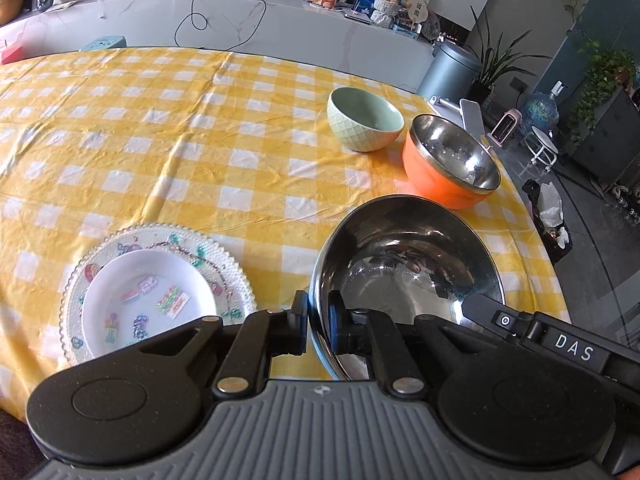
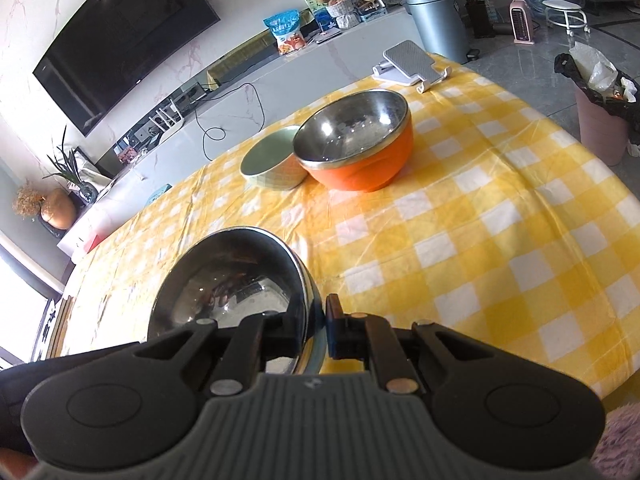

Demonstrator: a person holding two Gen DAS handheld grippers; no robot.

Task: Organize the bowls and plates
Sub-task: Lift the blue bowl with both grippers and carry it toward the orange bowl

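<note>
A large steel bowl [image 1: 404, 264] is held over the yellow checked tablecloth [image 1: 180, 140]. My left gripper [image 1: 318, 322] is shut on its left rim. My right gripper [image 2: 316, 324] is shut on its right rim; the bowl [image 2: 228, 276] fills the lower left of the right wrist view. The right gripper's black body [image 1: 560, 344] shows at the bowl's right edge. An orange bowl with a steel lining [image 1: 452, 160] [image 2: 356, 144] and a pale green bowl [image 1: 364, 122] [image 2: 272, 164] stand beyond it. A small white dish [image 1: 144, 300] lies on a clear beaded plate [image 1: 236, 280] at the left.
A grey phone stand [image 2: 408, 62] sits at the table's far right edge. A metal bin [image 2: 436, 20] and a pink waste bin [image 2: 600, 120] stand on the floor beyond. A white counter [image 1: 240, 20] runs behind the table.
</note>
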